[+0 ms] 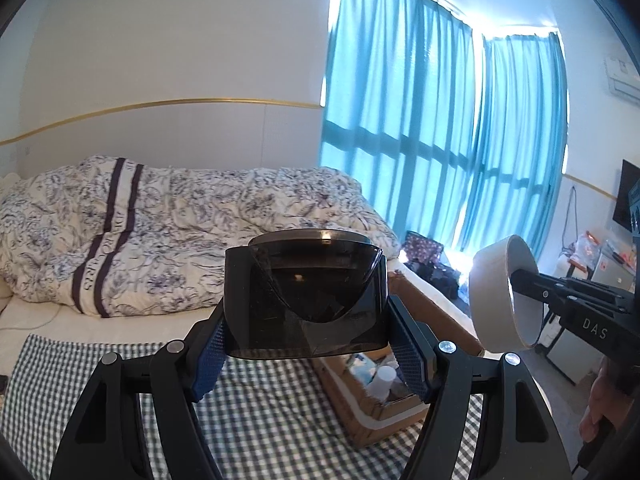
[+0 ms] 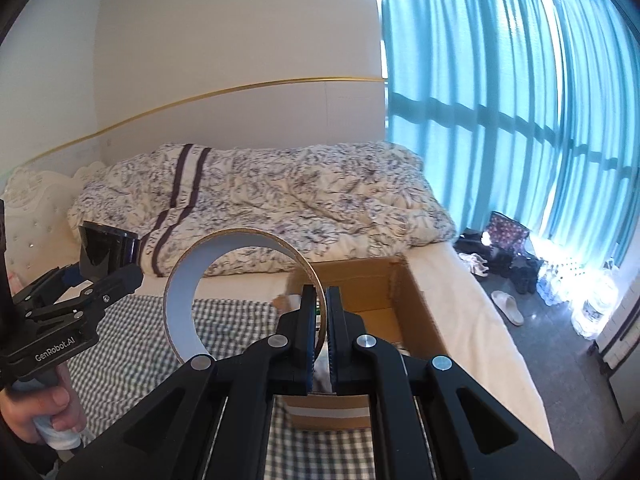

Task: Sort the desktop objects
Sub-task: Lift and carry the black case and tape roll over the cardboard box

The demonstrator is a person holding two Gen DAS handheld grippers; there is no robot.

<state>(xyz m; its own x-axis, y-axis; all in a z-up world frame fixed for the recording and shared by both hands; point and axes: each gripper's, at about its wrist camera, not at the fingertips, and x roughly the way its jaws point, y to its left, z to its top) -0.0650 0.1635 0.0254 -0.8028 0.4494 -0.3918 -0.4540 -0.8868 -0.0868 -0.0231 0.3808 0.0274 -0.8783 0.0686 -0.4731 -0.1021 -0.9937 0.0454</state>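
My left tool [image 1: 306,320] clamps the smoky plastic container [image 1: 306,300], light, slick and stiff, by its sides. My right tool [image 2: 320,320] pinches the tape roll [image 2: 240,292] wall, rigid, above the cardboard box [image 2: 404,300].

White letters reading "DAS" are showing on the black body of the right gripper [image 1: 516,280], seen from the left wrist camera. White lettering reading "GenRobot.AI" is running along the black body of the left gripper [image 2: 105,276], seen from the right wrist camera. Dark letters are running down a striped band on the duvet [image 1: 160,232]; only "ROGERS" or something close is making itself out.
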